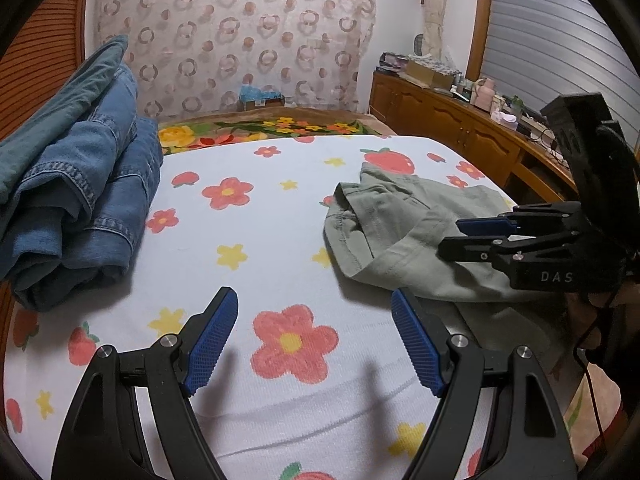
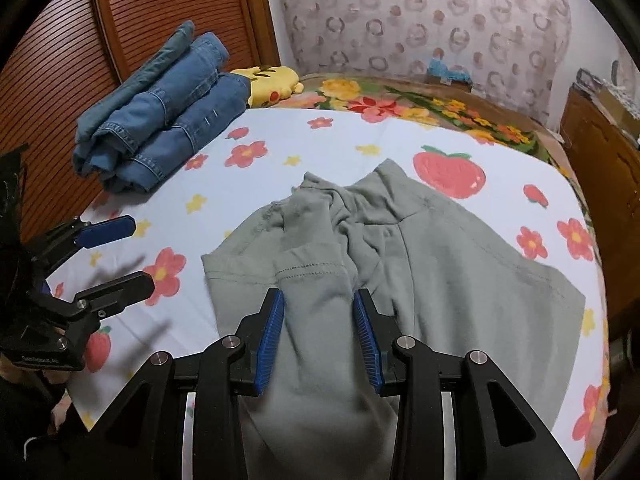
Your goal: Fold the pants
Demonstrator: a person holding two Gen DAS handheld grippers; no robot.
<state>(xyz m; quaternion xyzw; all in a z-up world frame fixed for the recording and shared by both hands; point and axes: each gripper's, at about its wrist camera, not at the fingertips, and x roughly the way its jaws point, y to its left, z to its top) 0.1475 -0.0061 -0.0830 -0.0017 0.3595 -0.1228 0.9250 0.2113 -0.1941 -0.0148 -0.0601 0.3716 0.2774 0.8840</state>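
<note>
Pale green pants point(image 2: 440, 264) lie rumpled on the flowered white sheet point(image 2: 280, 148), with one leg folded back over the middle. They also show at the right of the left wrist view point(image 1: 400, 232). My right gripper point(image 2: 319, 304) is open, with a ridge of the green cloth lying between its blue pads point(image 2: 272, 332), which do not pinch it. It also shows from the side in the left wrist view point(image 1: 460, 236), low over the pants. My left gripper point(image 1: 314, 300) is open and empty above the bare sheet point(image 1: 248, 280), left of the pants. It appears at the left of the right wrist view point(image 2: 124, 256).
A stack of folded blue jeans point(image 1: 80, 184) lies at the far left of the bed, also seen in the right wrist view point(image 2: 160, 120). A yellow plush toy point(image 2: 268, 80) lies behind it. A wooden cabinet point(image 1: 460, 128) with clutter stands to the right. A slatted wooden panel point(image 2: 100, 40) is at the left.
</note>
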